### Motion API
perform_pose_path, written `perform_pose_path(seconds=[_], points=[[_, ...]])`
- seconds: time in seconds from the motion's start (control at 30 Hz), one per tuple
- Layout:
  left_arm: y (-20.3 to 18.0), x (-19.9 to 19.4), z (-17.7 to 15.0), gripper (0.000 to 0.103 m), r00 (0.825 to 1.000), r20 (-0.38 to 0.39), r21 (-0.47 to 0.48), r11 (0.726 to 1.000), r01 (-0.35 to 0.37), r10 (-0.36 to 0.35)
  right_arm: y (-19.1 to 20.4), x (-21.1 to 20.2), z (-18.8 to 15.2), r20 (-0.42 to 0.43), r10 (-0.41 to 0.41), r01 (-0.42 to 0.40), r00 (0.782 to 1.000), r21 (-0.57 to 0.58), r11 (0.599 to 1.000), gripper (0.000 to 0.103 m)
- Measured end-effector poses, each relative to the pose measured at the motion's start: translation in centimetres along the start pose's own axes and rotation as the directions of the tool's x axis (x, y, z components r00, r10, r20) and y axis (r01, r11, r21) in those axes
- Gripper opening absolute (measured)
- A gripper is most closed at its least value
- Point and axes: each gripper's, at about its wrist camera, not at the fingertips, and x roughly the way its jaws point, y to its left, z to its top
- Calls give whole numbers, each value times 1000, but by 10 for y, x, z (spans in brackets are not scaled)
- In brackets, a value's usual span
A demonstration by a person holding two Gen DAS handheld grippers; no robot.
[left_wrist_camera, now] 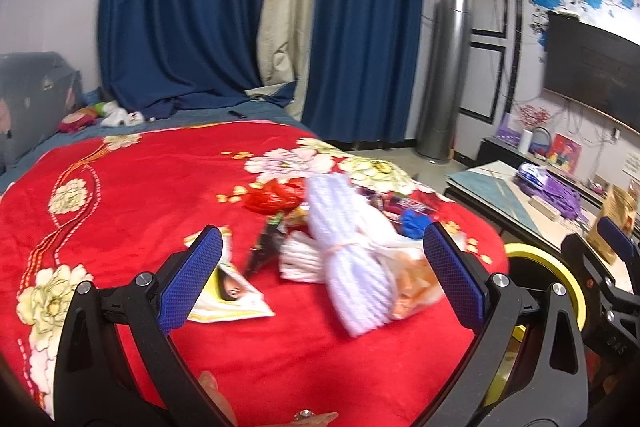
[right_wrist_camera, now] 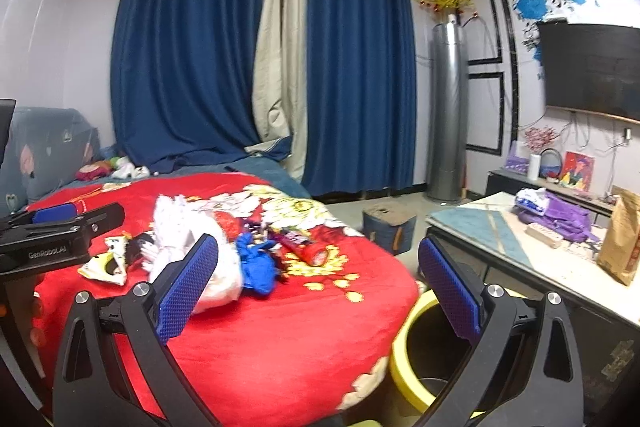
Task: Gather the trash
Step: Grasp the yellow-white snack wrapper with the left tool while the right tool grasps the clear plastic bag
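A pile of trash lies on a red flowered blanket [left_wrist_camera: 120,195]: a white foam net bundle [left_wrist_camera: 352,267], a yellow-white wrapper [left_wrist_camera: 228,291], a red plastic bag [left_wrist_camera: 276,197], a black wrapper [left_wrist_camera: 264,247], an orange packet [left_wrist_camera: 416,287] and a blue crumpled piece [left_wrist_camera: 414,221]. My left gripper [left_wrist_camera: 320,279] is open above the blanket, its jaws on either side of the foam bundle, not touching it. My right gripper [right_wrist_camera: 316,287] is open and empty, over the blanket's right edge near a yellow trash bin [right_wrist_camera: 404,347]. The right wrist view shows the blue piece [right_wrist_camera: 258,267] and a red tube wrapper [right_wrist_camera: 304,247].
A low table [right_wrist_camera: 480,227] stands at the right with a purple bag [right_wrist_camera: 564,217] and a brown paper bag [right_wrist_camera: 620,243]. A dark box [right_wrist_camera: 386,223] sits on the floor past the bed. Blue curtains [right_wrist_camera: 180,47], a grey tower unit [right_wrist_camera: 446,107] and a television [right_wrist_camera: 592,67] are behind.
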Motion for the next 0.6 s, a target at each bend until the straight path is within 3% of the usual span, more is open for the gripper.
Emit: perform_pose_path(seconds=[0.23, 0.47, 0.6], points=[[31, 6, 9, 92, 996, -2, -38, 995, -93, 93, 25, 23, 6, -66, 88, -90, 994, -23, 996, 97], [64, 20, 9, 92, 980, -88, -66, 981, -184, 178, 47, 42, 7, -121, 159, -165, 980, -42, 985, 97], [78, 31, 4, 92, 970, -154, -67, 978, -199, 187, 57, 60, 6, -169, 182, -191, 969, -40, 981, 97]])
